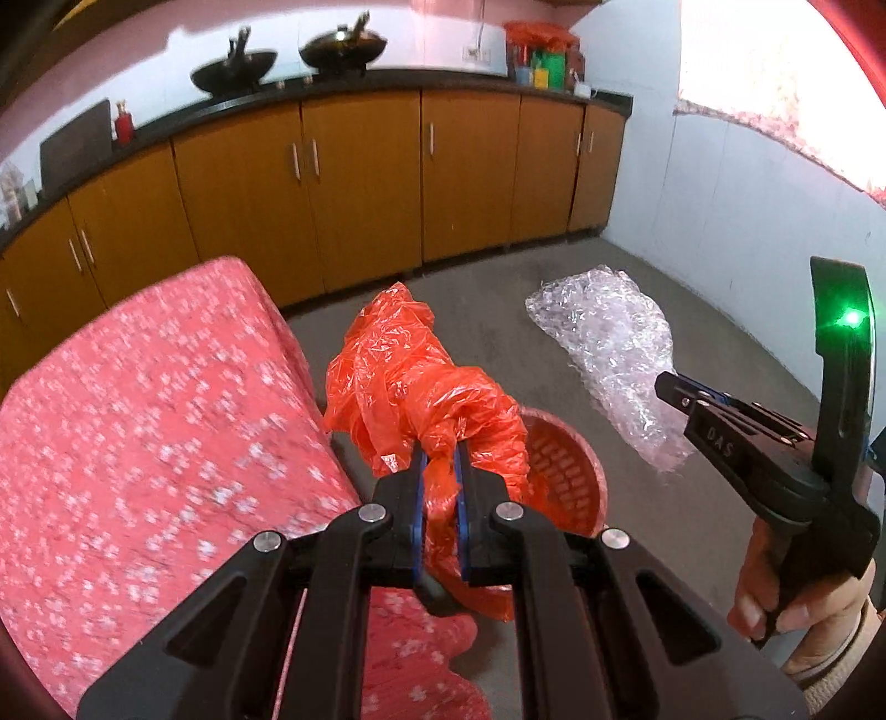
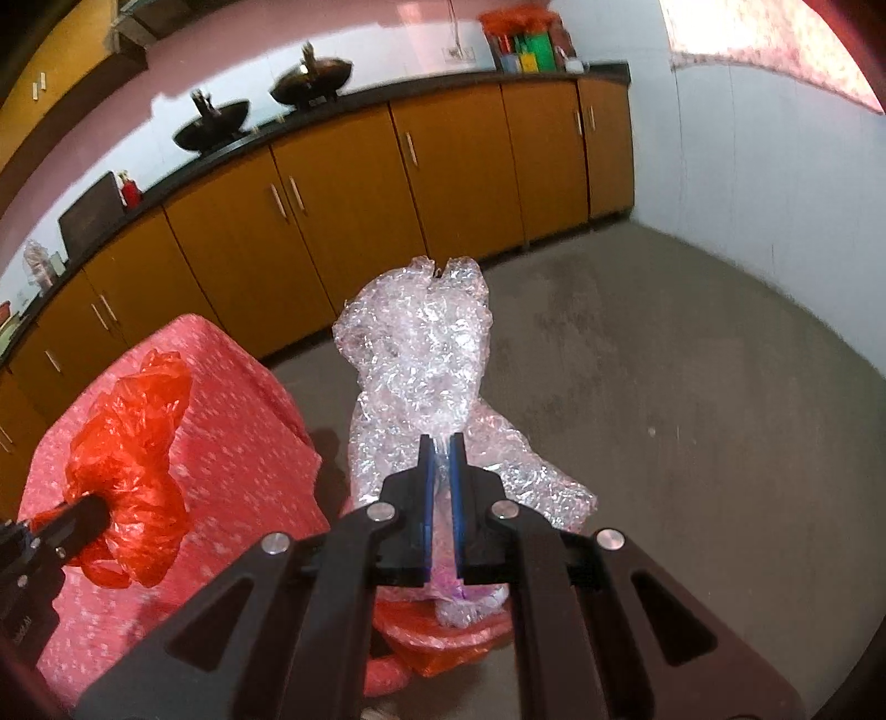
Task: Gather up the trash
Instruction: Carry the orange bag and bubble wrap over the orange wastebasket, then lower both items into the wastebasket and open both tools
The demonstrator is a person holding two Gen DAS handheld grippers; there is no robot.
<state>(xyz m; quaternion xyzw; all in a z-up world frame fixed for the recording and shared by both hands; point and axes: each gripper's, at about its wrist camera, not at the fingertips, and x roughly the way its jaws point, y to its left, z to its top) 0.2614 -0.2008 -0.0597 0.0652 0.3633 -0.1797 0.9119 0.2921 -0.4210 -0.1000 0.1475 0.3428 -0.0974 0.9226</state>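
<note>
My left gripper (image 1: 440, 451) is shut on a crumpled orange plastic bag (image 1: 410, 376) and holds it in the air over a red basket (image 1: 570, 471) on the floor. My right gripper (image 2: 441, 440) is shut on a sheet of clear bubble wrap (image 2: 426, 365) and holds it up above the same red basket (image 2: 443, 642), whose rim shows under the fingers. In the left wrist view the right gripper (image 1: 673, 390) and the hanging bubble wrap (image 1: 609, 338) are at the right. In the right wrist view the left gripper (image 2: 83, 520) with the orange bag (image 2: 133, 465) is at the left.
A red flowered cloth covers a low bed or table (image 1: 155, 432) at the left, close to the basket. Orange cabinets (image 1: 360, 188) under a dark counter with two woks (image 1: 343, 47) run along the back. A white wall (image 1: 747, 210) stands at the right over grey floor (image 2: 692, 415).
</note>
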